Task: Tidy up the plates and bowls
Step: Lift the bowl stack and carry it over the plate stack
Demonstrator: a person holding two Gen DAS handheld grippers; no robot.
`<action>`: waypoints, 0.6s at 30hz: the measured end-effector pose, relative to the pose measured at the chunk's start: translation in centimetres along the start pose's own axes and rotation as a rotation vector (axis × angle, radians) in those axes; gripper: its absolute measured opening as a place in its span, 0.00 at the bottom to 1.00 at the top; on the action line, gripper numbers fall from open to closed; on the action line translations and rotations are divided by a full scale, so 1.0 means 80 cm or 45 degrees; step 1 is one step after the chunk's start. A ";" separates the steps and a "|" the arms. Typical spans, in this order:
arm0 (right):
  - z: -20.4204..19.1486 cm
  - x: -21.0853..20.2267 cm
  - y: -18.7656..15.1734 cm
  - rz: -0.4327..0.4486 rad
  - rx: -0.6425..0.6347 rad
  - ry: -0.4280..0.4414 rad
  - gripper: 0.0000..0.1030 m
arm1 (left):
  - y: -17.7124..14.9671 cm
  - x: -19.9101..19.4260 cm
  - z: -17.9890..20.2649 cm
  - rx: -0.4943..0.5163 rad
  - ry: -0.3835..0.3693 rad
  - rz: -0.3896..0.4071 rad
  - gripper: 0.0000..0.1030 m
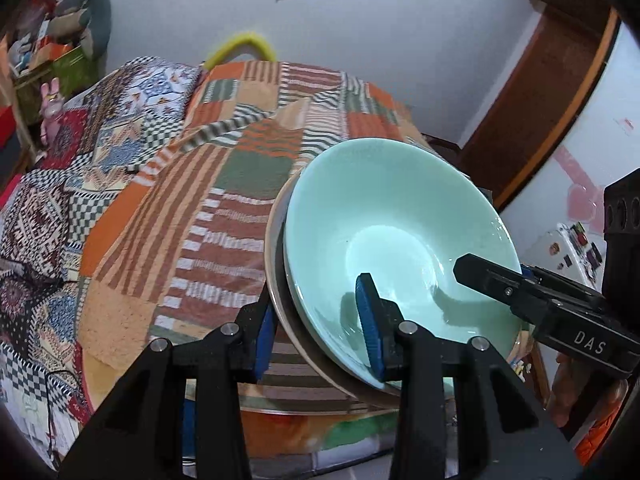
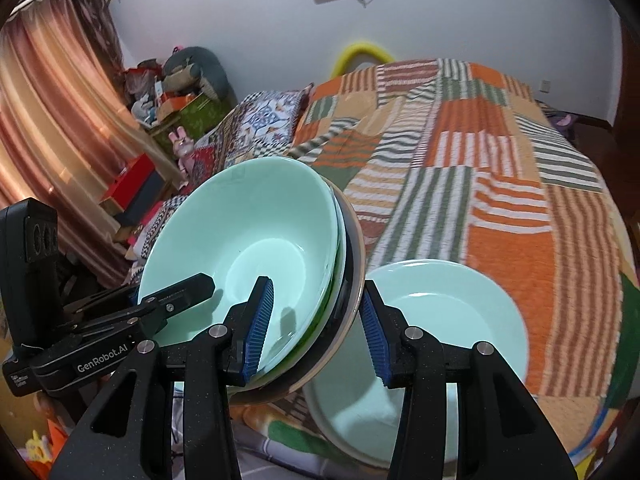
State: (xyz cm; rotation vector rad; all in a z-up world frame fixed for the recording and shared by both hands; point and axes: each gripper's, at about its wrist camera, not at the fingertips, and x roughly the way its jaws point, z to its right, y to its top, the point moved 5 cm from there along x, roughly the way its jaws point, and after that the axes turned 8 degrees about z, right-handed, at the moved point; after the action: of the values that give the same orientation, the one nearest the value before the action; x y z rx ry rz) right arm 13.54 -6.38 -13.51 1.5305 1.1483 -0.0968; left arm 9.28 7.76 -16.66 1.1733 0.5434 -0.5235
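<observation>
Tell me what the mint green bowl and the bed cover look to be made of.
Mint green bowl: probably glazed ceramic or opal glass; its smooth surface carries glossy highlights and soft reflections. Bed cover: woven or terry-like fabric in striped patches; matte and nubby, lying in soft folds.

Mint plate (image 2: 448,320) on quilted bed (image 2: 500,168)

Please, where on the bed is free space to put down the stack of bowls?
Free: the striped blanket beyond the mint plate, toward the wall, and the blanket left of the stack in the left view. Crowded: the near edge, where the plate lies beside the stack held by the left gripper and the right gripper.
</observation>
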 end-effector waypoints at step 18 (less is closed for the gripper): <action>0.068 -0.054 -0.017 0.059 0.120 -0.115 0.39 | -0.014 0.033 0.084 0.138 -0.101 -0.094 0.37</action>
State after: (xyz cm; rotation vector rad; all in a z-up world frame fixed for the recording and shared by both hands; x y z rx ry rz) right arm 13.15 -13.42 -13.63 1.6186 1.0484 -0.1890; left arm 11.36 0.79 -17.19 1.2333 0.4965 -0.6664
